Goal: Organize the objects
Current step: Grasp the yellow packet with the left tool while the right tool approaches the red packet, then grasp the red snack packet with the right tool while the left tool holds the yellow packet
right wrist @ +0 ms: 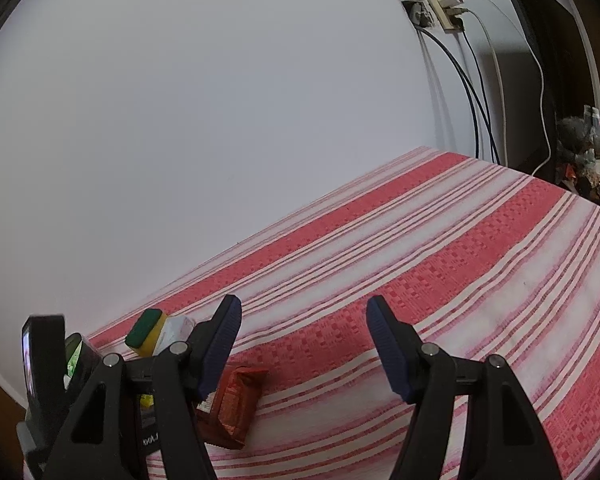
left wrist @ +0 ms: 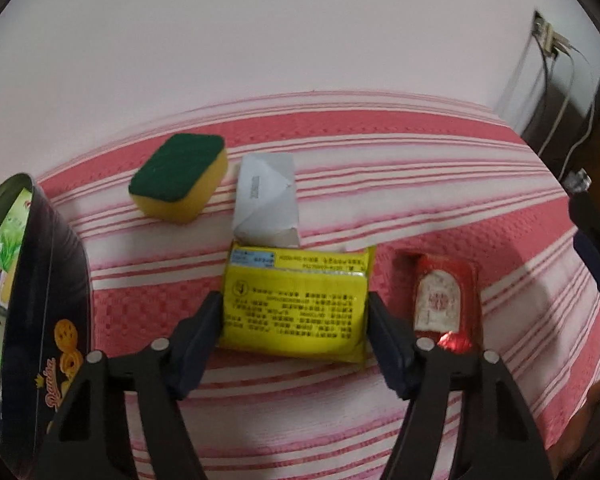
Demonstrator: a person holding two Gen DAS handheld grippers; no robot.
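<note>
1. My left tongs (left wrist: 294, 312) straddle the yellow packet (left wrist: 296, 304) at the centre of the left view; both pads sit against its sides, gripping it on the striped cloth (left wrist: 420, 208) of the bench.
2. Just right of it lies a red packet (left wrist: 446, 300); above it, a white carton (left wrist: 266, 200) touching its top edge.
3. A green-topped sponge (left wrist: 180, 178) sits upper left of the carton.
4. A dark tin (left wrist: 48, 320) stands at the left edge, holding green packs.
5. My right tongs (right wrist: 300, 344) hang open over bare cloth, gripping nothing.
</note>
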